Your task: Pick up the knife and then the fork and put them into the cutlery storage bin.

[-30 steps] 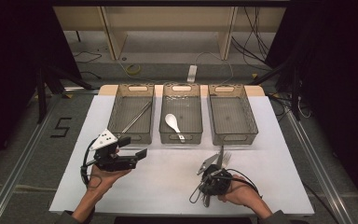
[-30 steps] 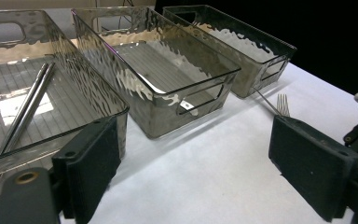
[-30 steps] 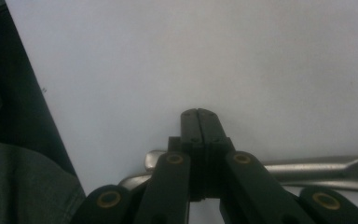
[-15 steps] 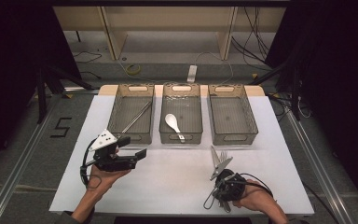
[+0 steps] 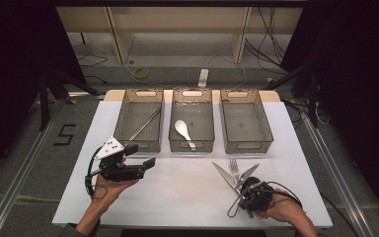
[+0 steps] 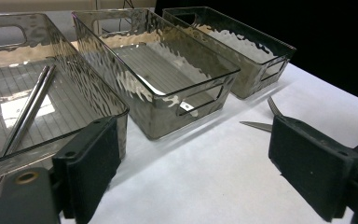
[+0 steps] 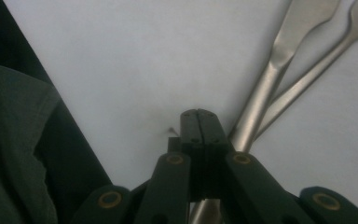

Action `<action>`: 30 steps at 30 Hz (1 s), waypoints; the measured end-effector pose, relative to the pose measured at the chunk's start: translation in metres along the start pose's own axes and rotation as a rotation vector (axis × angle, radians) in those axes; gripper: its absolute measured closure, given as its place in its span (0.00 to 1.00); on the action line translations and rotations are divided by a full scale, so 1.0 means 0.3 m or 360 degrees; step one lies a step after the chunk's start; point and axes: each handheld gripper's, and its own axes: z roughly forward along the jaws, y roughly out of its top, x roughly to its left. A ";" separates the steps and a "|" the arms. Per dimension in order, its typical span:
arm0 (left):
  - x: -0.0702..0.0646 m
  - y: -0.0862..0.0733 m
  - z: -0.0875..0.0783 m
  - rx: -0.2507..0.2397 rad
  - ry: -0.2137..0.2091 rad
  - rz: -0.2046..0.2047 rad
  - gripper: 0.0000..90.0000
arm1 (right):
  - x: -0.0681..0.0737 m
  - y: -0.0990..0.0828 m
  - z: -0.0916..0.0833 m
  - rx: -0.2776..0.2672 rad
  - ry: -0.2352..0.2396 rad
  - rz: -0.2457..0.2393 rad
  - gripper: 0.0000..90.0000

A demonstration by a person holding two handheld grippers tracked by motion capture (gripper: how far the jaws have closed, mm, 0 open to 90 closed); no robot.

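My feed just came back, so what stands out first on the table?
Three clear bins sit in a row at the far edge of the white table: chopsticks in the left one, a white spoon in the middle. At near right, the right hand-held gripper is shut beside a fan of knives and a fork; the left hand-held gripper hangs open.

Lower ends of the fanned steel cutlery handles (image 5: 237,174) hidden under the black right gripper (image 5: 254,193); whether its pressed-together jaws pinch a handle, can't tell. Thin metal chopsticks (image 6: 25,114) blocked by a jaw pad. Fork tines (image 6: 273,105) and knife tip barely poke out.
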 end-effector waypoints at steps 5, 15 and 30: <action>-0.002 0.000 0.002 0.0002 0.0004 0.0000 0.18 | -0.009 -0.005 -0.004 0.0011 -0.0018 0.0011 1.00; -0.002 0.000 0.001 0.0001 0.0003 0.0000 0.18 | -0.026 -0.015 -0.012 0.0031 -0.0050 0.0039 1.00; -0.002 0.002 0.005 0.0004 0.0006 0.0008 0.18 | -0.020 0.069 -0.068 -0.0175 -0.0200 0.0089 0.50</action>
